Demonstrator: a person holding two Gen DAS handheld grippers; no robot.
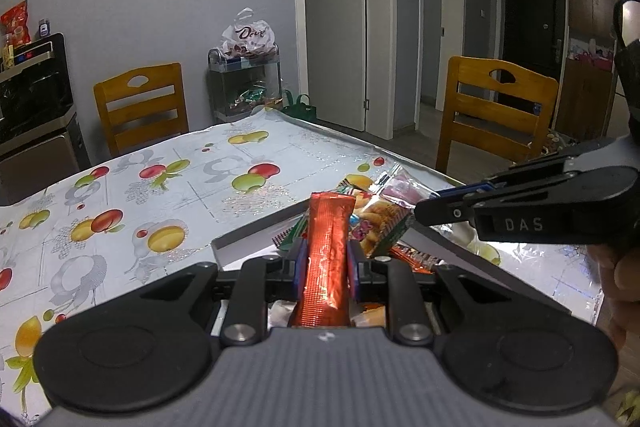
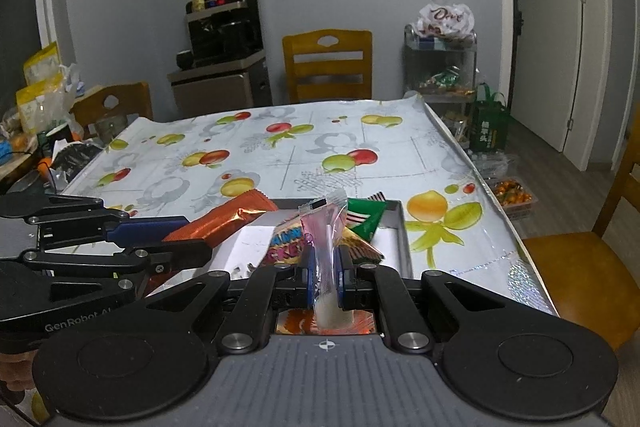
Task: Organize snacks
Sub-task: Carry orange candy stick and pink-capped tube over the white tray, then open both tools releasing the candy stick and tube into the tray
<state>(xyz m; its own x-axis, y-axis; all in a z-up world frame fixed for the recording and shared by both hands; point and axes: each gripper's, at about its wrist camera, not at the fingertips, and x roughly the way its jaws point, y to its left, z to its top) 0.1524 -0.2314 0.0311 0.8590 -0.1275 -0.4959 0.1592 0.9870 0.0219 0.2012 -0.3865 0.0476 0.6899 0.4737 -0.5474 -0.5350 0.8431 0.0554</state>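
Observation:
My left gripper (image 1: 324,263) is shut on a long orange foil snack stick (image 1: 326,259), held above a shallow grey tray (image 1: 256,233). The stick also shows in the right wrist view (image 2: 224,221), with the left gripper (image 2: 176,235) at the left. My right gripper (image 2: 325,275) is shut on a clear pink-tinted snack packet (image 2: 326,239) over the tray (image 2: 400,231). That packet (image 1: 400,187) and the right gripper (image 1: 436,205) show at the right of the left wrist view. Several snack packets lie in the tray, among them a green one (image 2: 366,221).
The table carries a fruit-print cloth (image 2: 280,155). Wooden chairs stand at the far side (image 2: 328,63) and right (image 1: 492,111). A trolley holds a Dove bag (image 2: 444,17). A drinks machine (image 2: 224,31) stands at the wall. Clutter lies at the left (image 2: 40,119).

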